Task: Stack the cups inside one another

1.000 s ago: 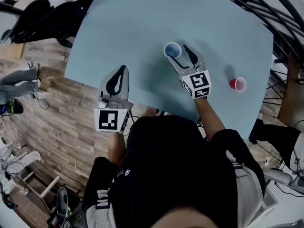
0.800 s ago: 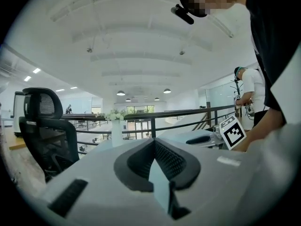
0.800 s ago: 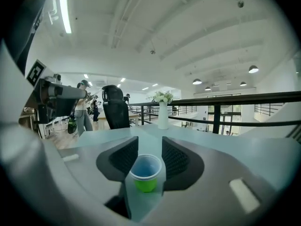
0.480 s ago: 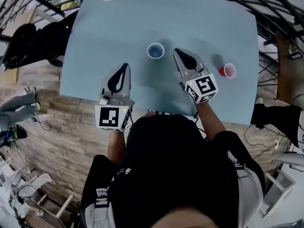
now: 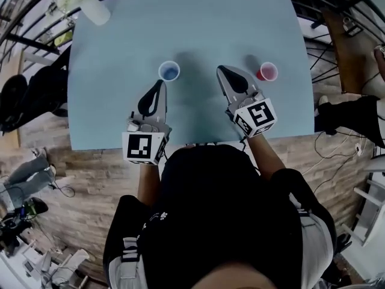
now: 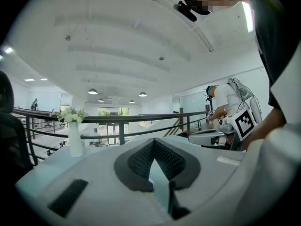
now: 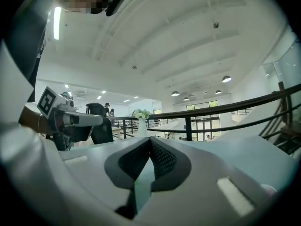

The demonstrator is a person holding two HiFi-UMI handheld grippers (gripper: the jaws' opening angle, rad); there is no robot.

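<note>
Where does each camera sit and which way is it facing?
Head view: on the person's head, looking down at the table, blue cup and red cup; torso, arms, left gripper and right gripper show.
Left gripper view: rides the left gripper, facing level across the table toward a railing; its shut jaws and right gripper show.
Right gripper view: likewise from the right gripper; shut jaws and left gripper show.
Shared: all see the vase.

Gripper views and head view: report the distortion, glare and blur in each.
Head view: fisheye bows the table edges; soft shadows fall beside the blue cup and red cup. Left gripper view: black round vignette, railing bowed, the left tongs soft up close. Right gripper view: same vignette, a ceiling strip light glares.
</note>
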